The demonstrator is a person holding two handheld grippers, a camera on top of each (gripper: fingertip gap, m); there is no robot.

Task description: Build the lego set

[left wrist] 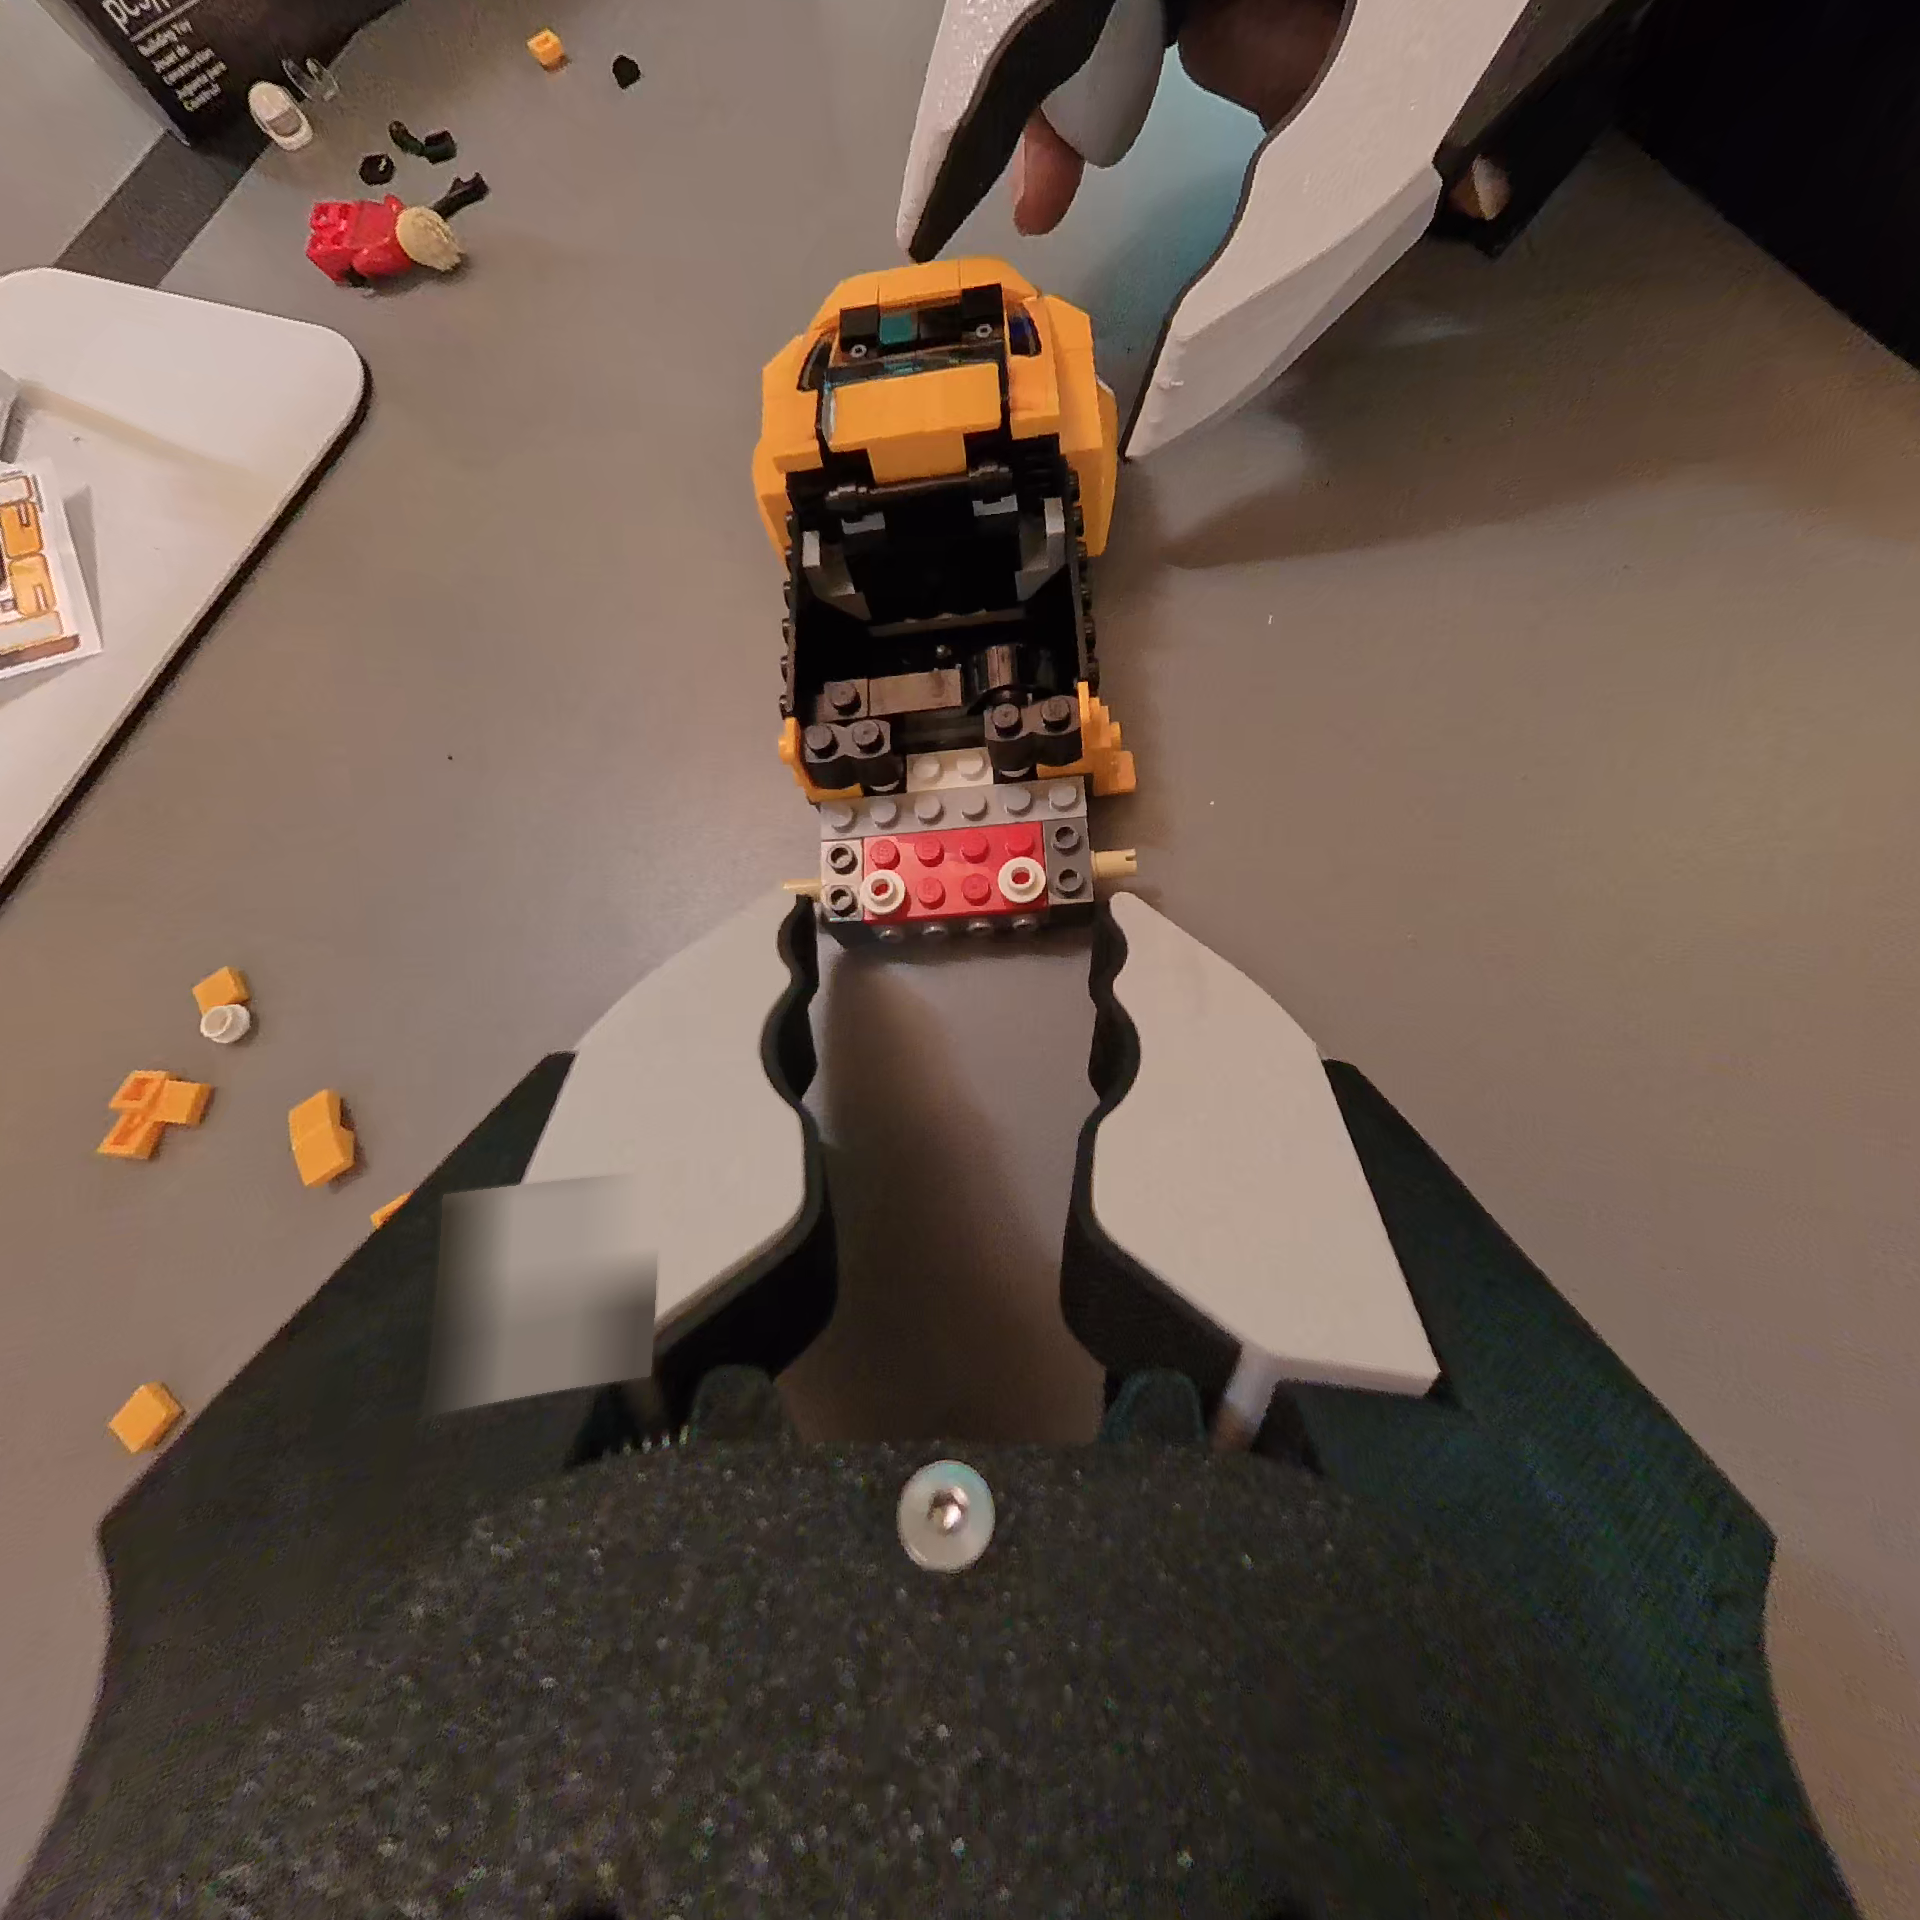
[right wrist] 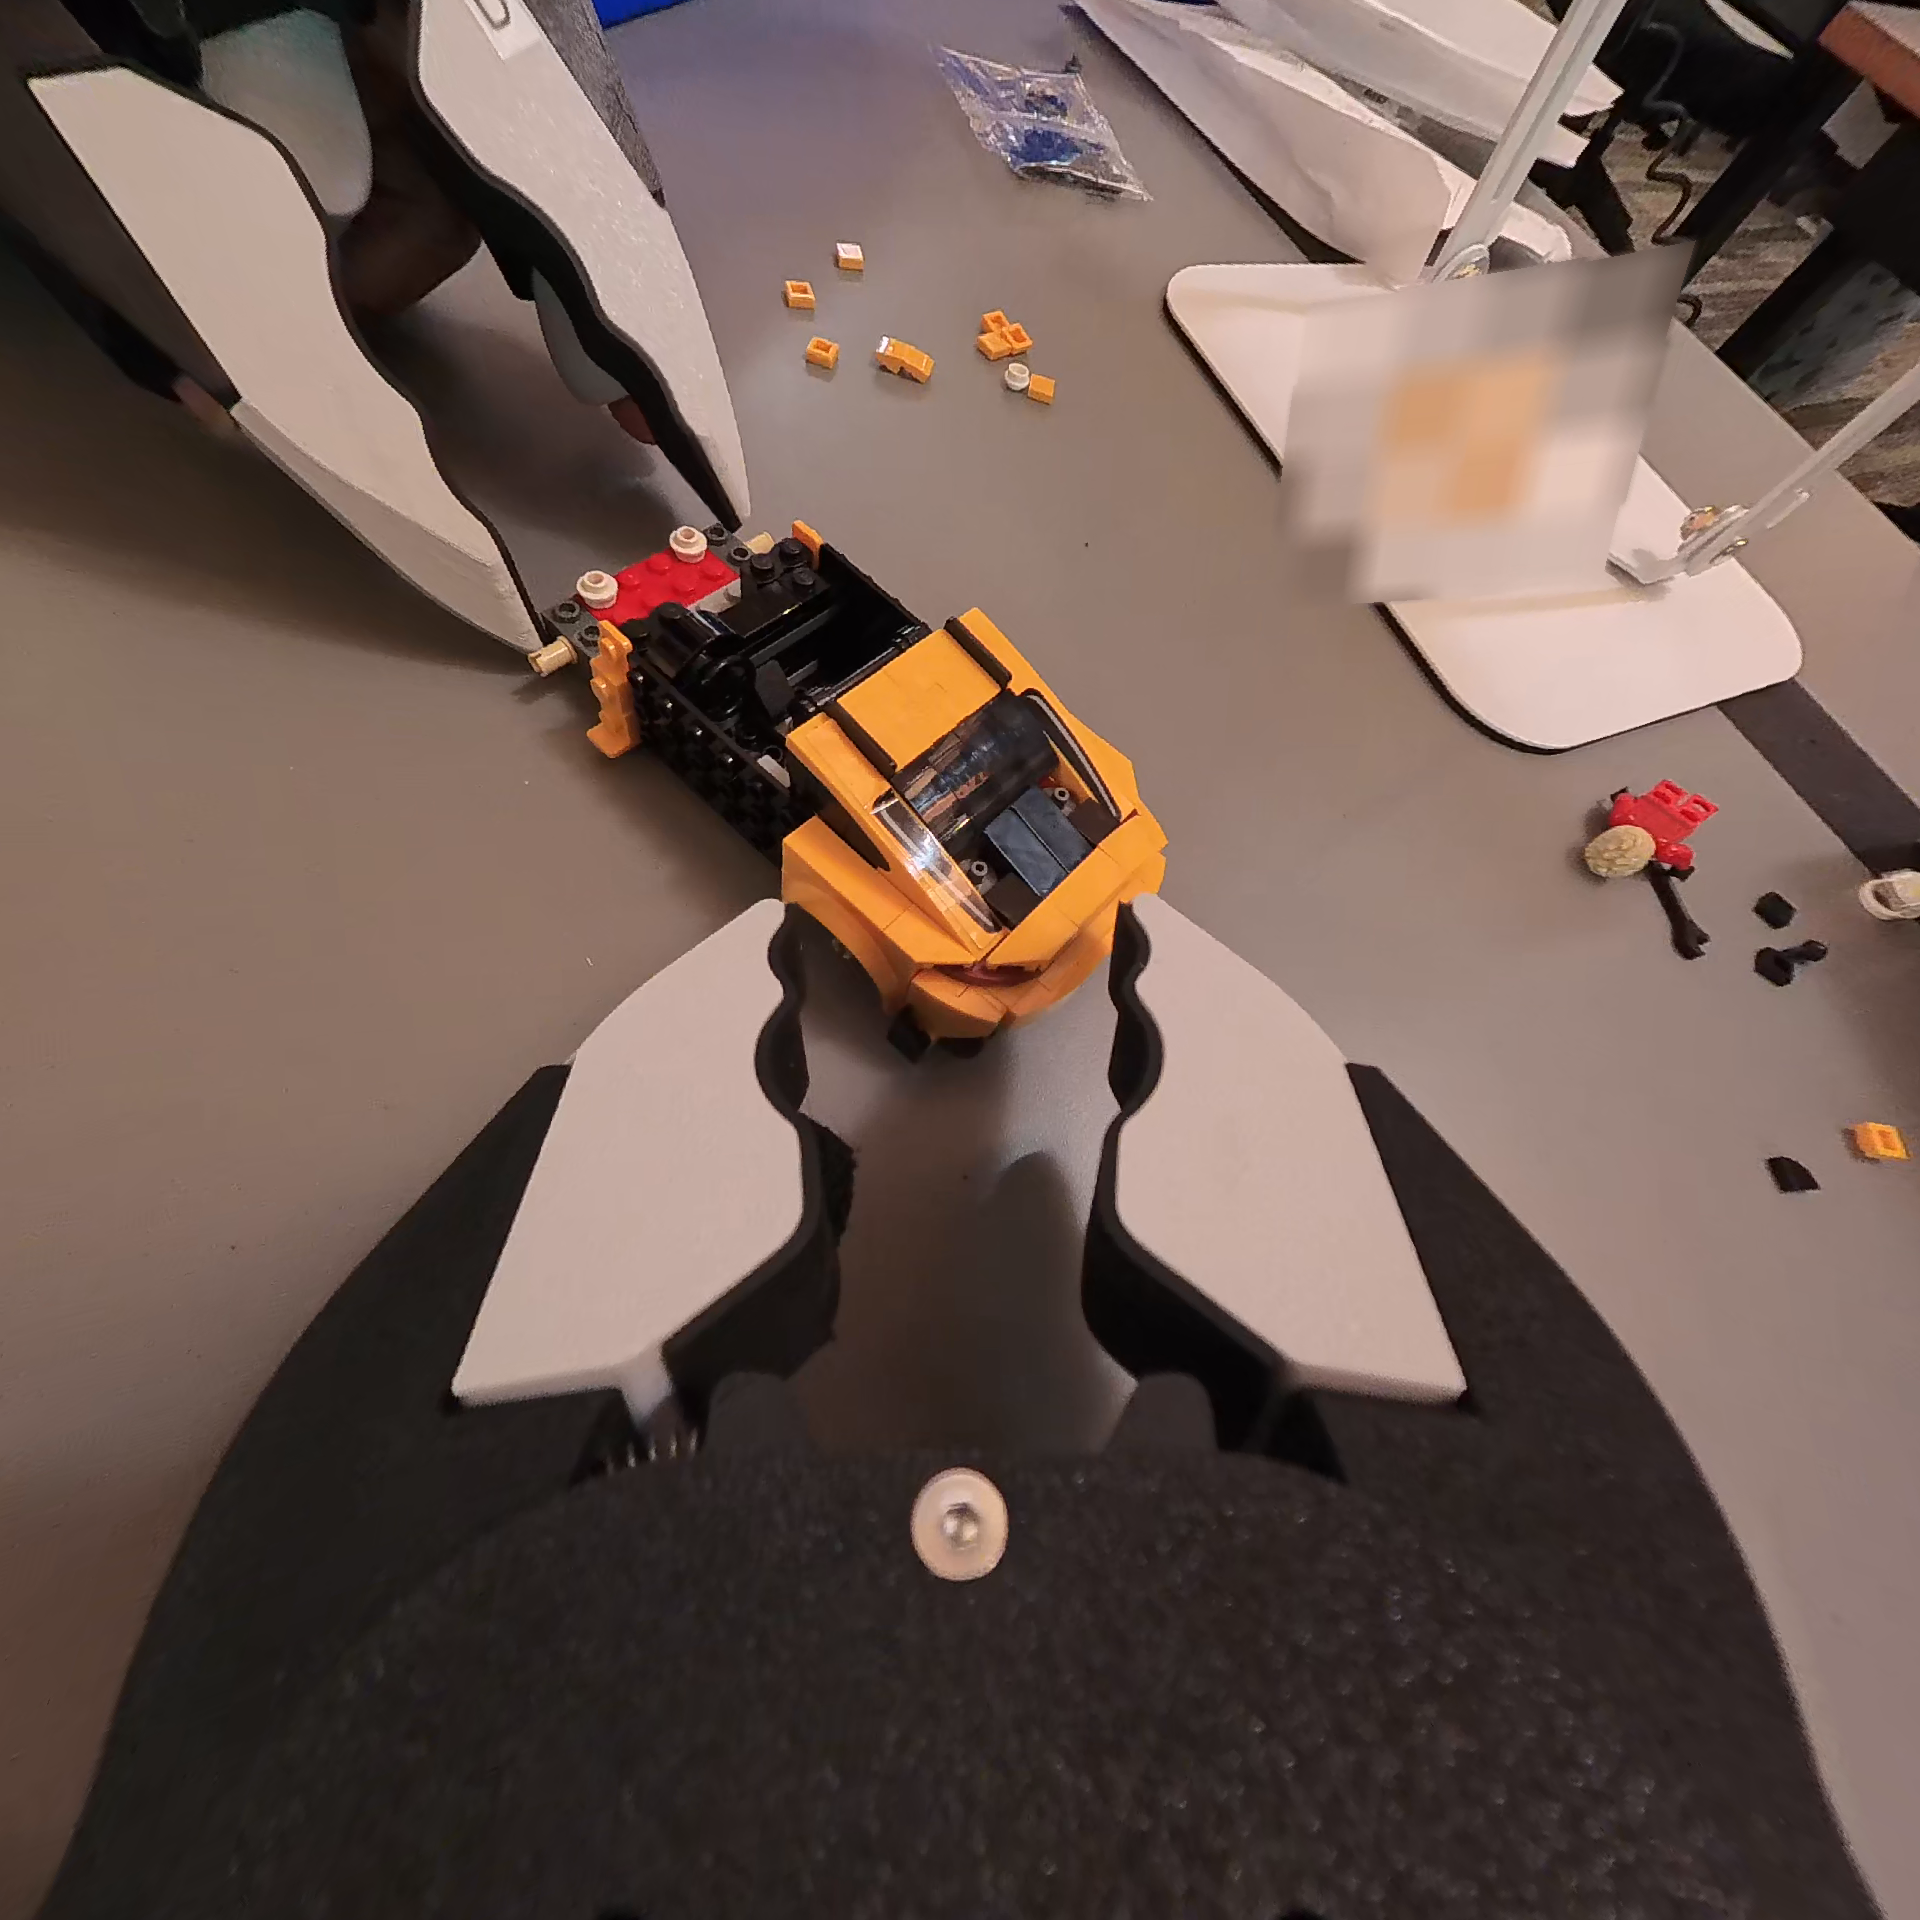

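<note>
1. The left gripper (left wrist: 954,914) reaches the stud-covered rear end of a part-built orange and black brick car (left wrist: 935,582); its fingers stand apart on either side of the red and grey plates (left wrist: 951,868); the left fingertip (left wrist: 795,920) lies against a tan pin at the chassis corner, the right fingertip sits just beside the far corner; whether the pads press cannot be told.
2. The brick car sits on the grey tabletop (left wrist: 1455,831) between the two grippers, its rear toward the left gripper and its windscreen end toward the right one.
3. The right gripper (right wrist: 961,925) straddles the car's orange nose (right wrist: 966,977), fingers apart; the right pad (right wrist: 1127,935) meets the orange corner, while a gap shows between the left pad and the body.
4. Loose orange bricks (right wrist: 904,358) lie scattered well beyond the car; a white stand base (right wrist: 1621,665) sits at the far right, with a red brick figure (right wrist: 1652,821) and small black pieces (right wrist: 1787,956) near it.
</note>
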